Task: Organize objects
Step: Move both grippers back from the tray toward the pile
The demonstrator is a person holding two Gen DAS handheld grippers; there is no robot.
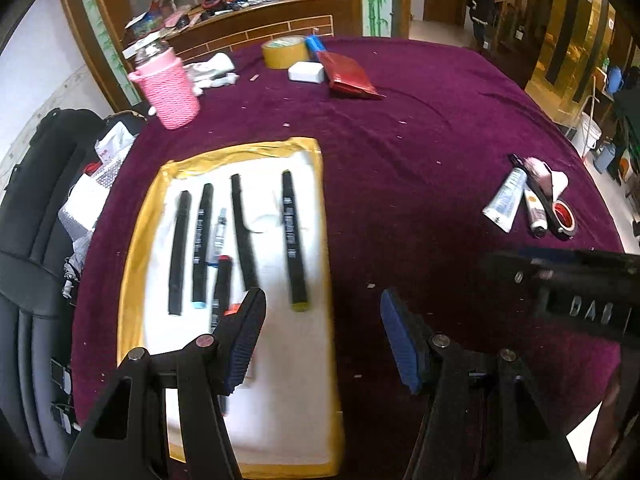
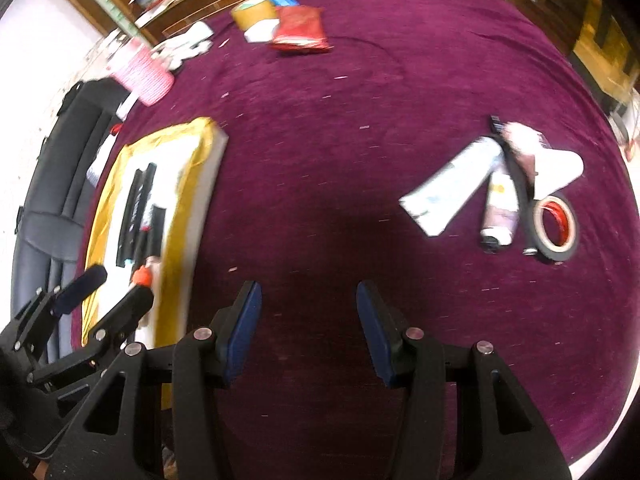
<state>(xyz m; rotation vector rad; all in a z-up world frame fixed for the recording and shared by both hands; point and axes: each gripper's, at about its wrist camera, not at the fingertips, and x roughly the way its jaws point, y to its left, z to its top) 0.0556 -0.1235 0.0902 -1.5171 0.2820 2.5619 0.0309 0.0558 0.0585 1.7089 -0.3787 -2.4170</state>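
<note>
Both grippers are released, jaws spread with nothing between them. Left gripper (image 1: 322, 334) hangs over the near right edge of a white pad with a yellow border (image 1: 224, 152), where a row of black markers (image 1: 294, 240) lies side by side, one with an orange end (image 1: 221, 286) beside its left finger. Right gripper (image 2: 309, 330) hovers above bare purple cloth on the counter (image 2: 360, 100). Well to its right lie tubes (image 2: 452, 192) and a tape roll (image 2: 554, 228), touching each other.
</note>
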